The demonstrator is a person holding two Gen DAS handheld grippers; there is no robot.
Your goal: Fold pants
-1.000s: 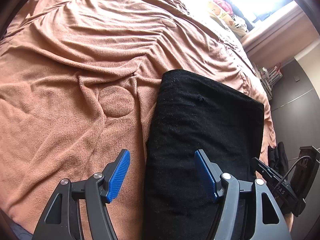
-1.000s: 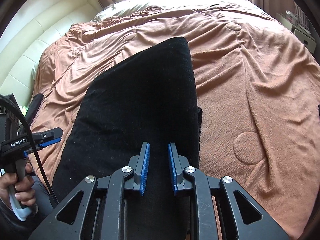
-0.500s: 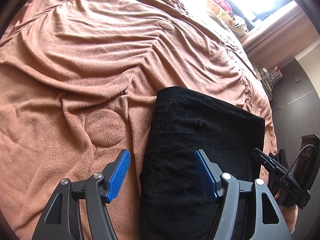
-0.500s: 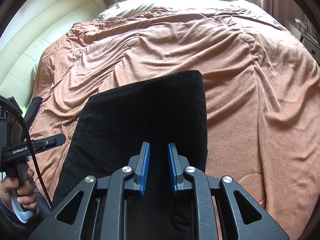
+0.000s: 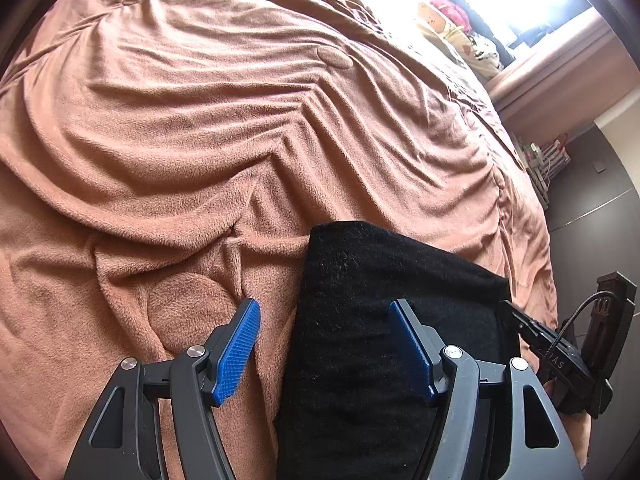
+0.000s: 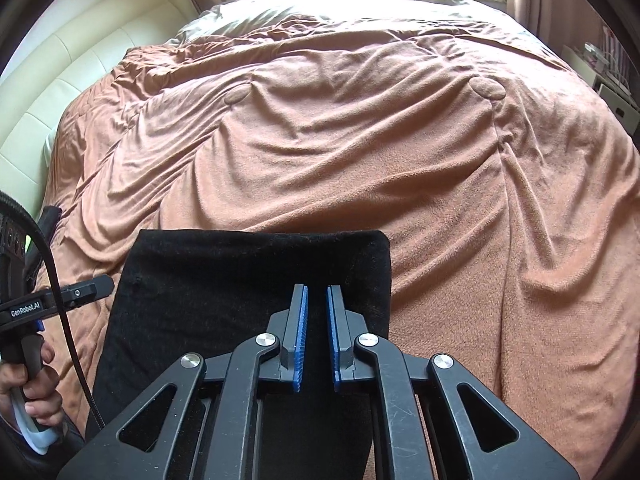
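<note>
Right wrist view shows our black pants (image 6: pixel 208 280) already a compact folded rectangle on the bed's brown blanket (image 6: pixel 400 160); little seems left. Our right gripper (image 6: pixel 317 336) above them is nearly pressed together, empty; our left gripper (image 5: pixel 324 344) stands spread.

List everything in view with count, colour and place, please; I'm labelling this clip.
folded black fleece pants: one, black, near edge of the bed.
brown fleece blanket: one, rust-brown, covering the bed under the pants.
cream padded headboard: one, cream, left in the right wrist view.
patterned pillows: several, mixed colours, far end by the window.
left gripper: one, black with blue pads, open astride the pants' edge.
right gripper: one, black with blue pads, nearly shut over the pants.
</note>
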